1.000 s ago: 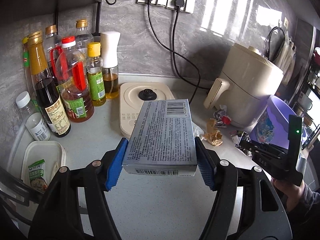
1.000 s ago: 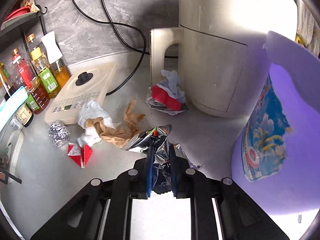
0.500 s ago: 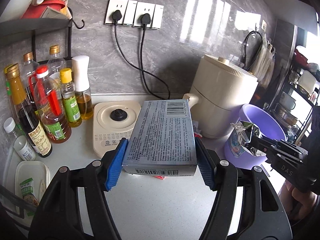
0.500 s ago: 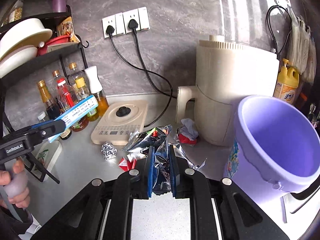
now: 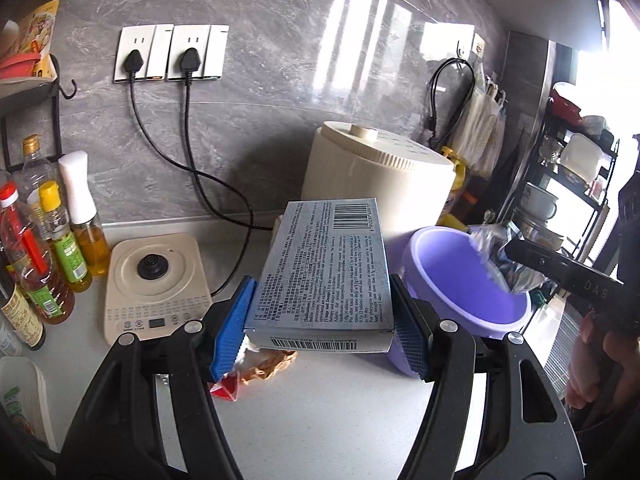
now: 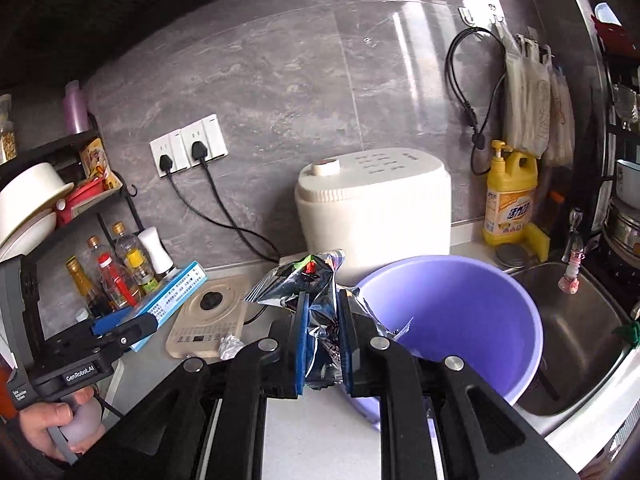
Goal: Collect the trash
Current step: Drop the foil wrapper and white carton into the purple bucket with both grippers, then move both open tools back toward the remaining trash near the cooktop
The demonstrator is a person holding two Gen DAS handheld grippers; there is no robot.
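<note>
The box [image 5: 326, 268] is pale grey-blue with dense black print and a barcode, its side bright blue and white. Blue ribbed pads [image 5: 232, 326] line black grippers. The wrapper [image 6: 316, 308] is shiny silver with red and green flecks. The bucket [image 6: 472, 312] is lilac; the far cooker [image 6: 372, 216] cream; the wall [image 6: 280, 64] veined grey.

Cream air fryer [image 6: 372, 216] beside induction cooker [image 5: 154, 280], yellow detergent bottle [image 6: 509, 200]

crinkled glossy foil wrapper [image 6: 320, 300], plastic bucket [image 6: 480, 304]
</note>
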